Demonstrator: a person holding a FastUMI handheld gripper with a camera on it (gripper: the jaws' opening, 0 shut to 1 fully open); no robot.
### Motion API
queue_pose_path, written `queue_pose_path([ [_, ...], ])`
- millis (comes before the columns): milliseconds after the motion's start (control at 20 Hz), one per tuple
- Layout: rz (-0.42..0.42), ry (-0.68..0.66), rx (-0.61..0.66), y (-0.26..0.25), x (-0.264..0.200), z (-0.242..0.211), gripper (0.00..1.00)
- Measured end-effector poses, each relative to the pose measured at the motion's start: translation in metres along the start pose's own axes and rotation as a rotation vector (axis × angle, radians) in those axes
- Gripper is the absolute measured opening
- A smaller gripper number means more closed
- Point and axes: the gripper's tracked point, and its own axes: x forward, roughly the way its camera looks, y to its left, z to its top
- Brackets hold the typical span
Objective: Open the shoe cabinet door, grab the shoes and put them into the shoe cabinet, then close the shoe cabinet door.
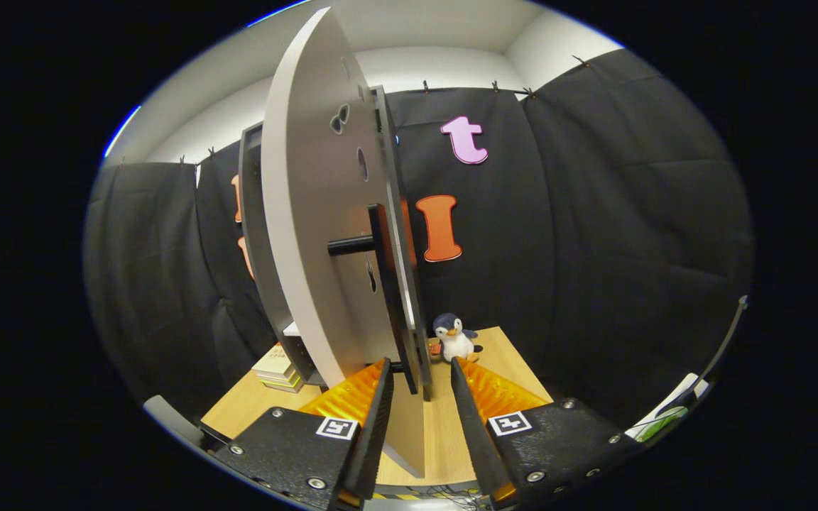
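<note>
A: Where is the claw [419, 369] now, and how are its 2 fingers set?

B: Released; the fingers stand apart with a gap between them, and neither tip presses on anything; the lower edge of the shoe cabinet door [324, 213] runs down into that gap, closer to the left finger.

A: And the door itself?

B: It rises just ahead of the fingers, seen nearly edge-on, swung out toward the claw; a pale grey panel with a few small cutout holes; a dark bar handle [380, 245] sticks out on a short post partway up it.

A: Beyond that?

B: The shoe cabinet [256, 234] has its dark frame showing behind the door to the left; all stands on a wooden table [508, 355]; some stacked books [277, 370] lie by the cabinet's foot, left of the left finger; a small toy penguin [455, 337] sits just beyond the right fingertip.
</note>
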Motion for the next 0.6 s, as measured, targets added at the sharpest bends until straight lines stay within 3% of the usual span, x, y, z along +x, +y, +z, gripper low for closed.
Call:
queue_pose_path([
  [600, 0.183, 0.038, -0.002, 0.099, 0.012, -0.014, 0.54],
])
